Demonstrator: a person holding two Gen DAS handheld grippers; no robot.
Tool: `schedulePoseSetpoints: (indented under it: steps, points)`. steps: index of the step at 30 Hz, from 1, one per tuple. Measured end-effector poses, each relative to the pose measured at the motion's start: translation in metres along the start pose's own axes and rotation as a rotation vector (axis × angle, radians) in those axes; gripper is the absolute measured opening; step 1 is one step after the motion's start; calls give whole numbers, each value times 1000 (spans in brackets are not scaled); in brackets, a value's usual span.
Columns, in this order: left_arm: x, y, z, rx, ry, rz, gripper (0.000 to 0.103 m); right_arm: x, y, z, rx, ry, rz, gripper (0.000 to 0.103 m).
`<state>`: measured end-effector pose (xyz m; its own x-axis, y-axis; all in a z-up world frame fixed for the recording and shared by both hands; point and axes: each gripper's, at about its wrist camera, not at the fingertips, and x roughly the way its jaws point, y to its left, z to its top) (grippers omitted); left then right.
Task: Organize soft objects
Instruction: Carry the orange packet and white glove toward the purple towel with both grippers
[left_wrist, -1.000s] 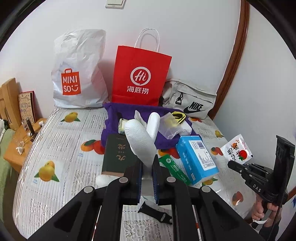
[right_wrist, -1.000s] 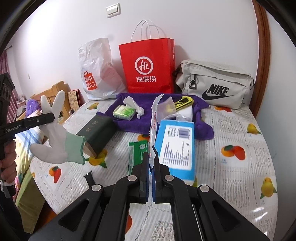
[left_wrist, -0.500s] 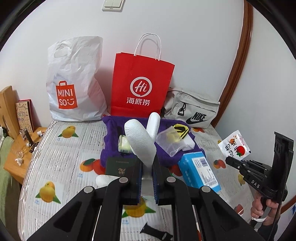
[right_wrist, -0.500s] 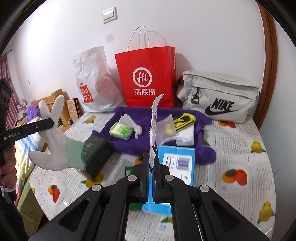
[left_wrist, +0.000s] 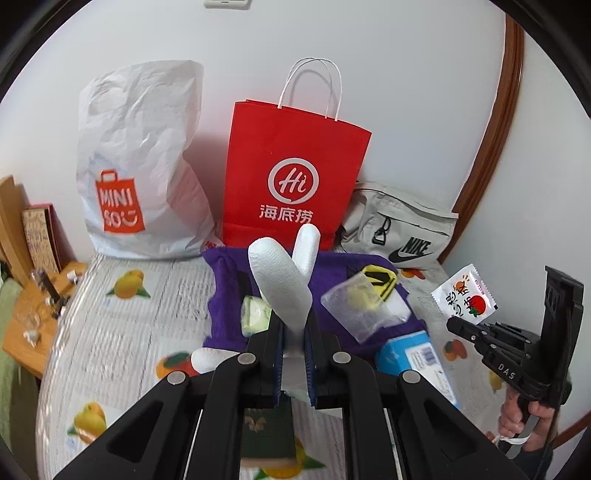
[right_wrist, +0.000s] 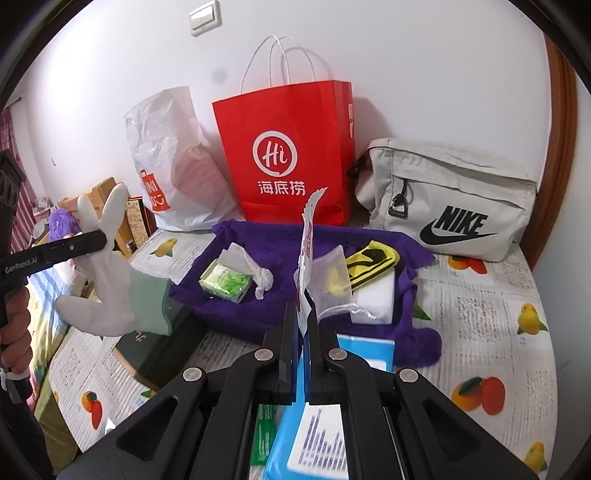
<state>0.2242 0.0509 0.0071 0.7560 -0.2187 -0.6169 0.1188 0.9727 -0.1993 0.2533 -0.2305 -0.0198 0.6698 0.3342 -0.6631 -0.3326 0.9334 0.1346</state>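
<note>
The left gripper (left_wrist: 294, 334) is clamped on a white fabric glove with a pale green cuff (left_wrist: 284, 280); the glove's fingers stand up past the tips toward twelve o'clock, and one finger droops out at about eight o'clock beside the left jaw. From the right wrist view the same glove (right_wrist: 110, 280) hangs in the air at nine o'clock, pinched across its fingers, above a dark green hardcover book (right_wrist: 159, 347).

The right gripper (right_wrist: 303, 325) has its jaws pressed together on a thin white snack sachet with red print and a tomato picture (right_wrist: 306, 254), which rises edge-on toward twelve o'clock from between the tips. In the left wrist view that sachet (left_wrist: 466, 295) sits at three o'clock, held up clear of the bed.

Beyond both grippers, at twelve o'clock, a purple fleece cloth (right_wrist: 280, 243) lies spread on the fruit-printed bedspread (right_wrist: 491, 317), with a red paper carrier bag (right_wrist: 291, 147) upright against the wall behind it.
</note>
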Motion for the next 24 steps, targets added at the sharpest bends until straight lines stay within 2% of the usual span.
schedulePoseSetpoints:
  steps: [15,20,24]
  points:
    - [68,10,41,4,22,8,10,73,-23,20,2,88,29,2]
    - [86,13,57,13,18,34,10,95,-26,26,20,123,52,2]
    - [105,13,65,-3,10,12,10,113,-23,29,27,151,81,2]
